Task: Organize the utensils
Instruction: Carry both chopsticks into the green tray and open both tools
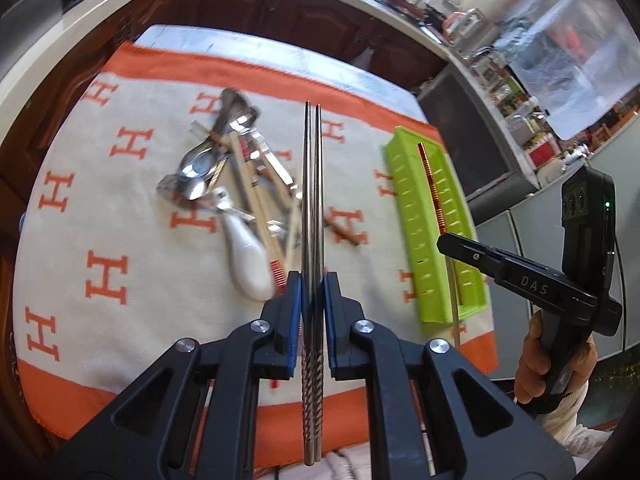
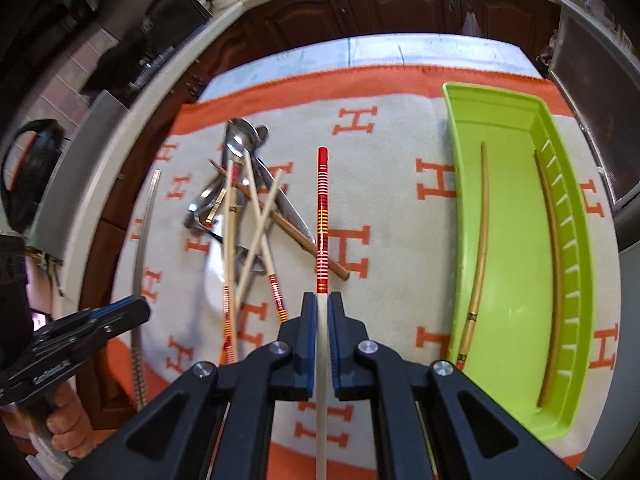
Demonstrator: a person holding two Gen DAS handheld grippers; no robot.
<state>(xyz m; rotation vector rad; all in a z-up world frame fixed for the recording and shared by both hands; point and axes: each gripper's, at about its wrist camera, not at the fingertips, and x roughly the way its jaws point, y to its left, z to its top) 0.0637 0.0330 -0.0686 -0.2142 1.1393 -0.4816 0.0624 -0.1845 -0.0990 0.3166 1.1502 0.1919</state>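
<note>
My left gripper [image 1: 312,292] is shut on a pair of metal chopsticks [image 1: 313,200], held above the cloth and pointing away. Just beyond them lies a pile of utensils [image 1: 232,184]: steel spoons, pale chopsticks and a white ceramic spoon [image 1: 244,264]. My right gripper [image 2: 322,300] is shut on a single red-banded chopstick [image 2: 322,208], lifted off the cloth between the pile [image 2: 240,208] and the green tray [image 2: 516,200]. Two chopsticks lie in the tray, a bamboo one [image 2: 480,232] and a brown one [image 2: 554,272]. The left wrist view shows the right gripper [image 1: 442,242] over the tray [image 1: 404,184].
An orange-bordered cloth [image 2: 400,140] with H marks covers the table. Dark wooden cabinets [image 2: 400,8] and a pale counter edge run behind it. A brown chopstick [image 2: 296,240] lies slanted across the pile. A hand [image 1: 540,360] holds the right gripper's handle.
</note>
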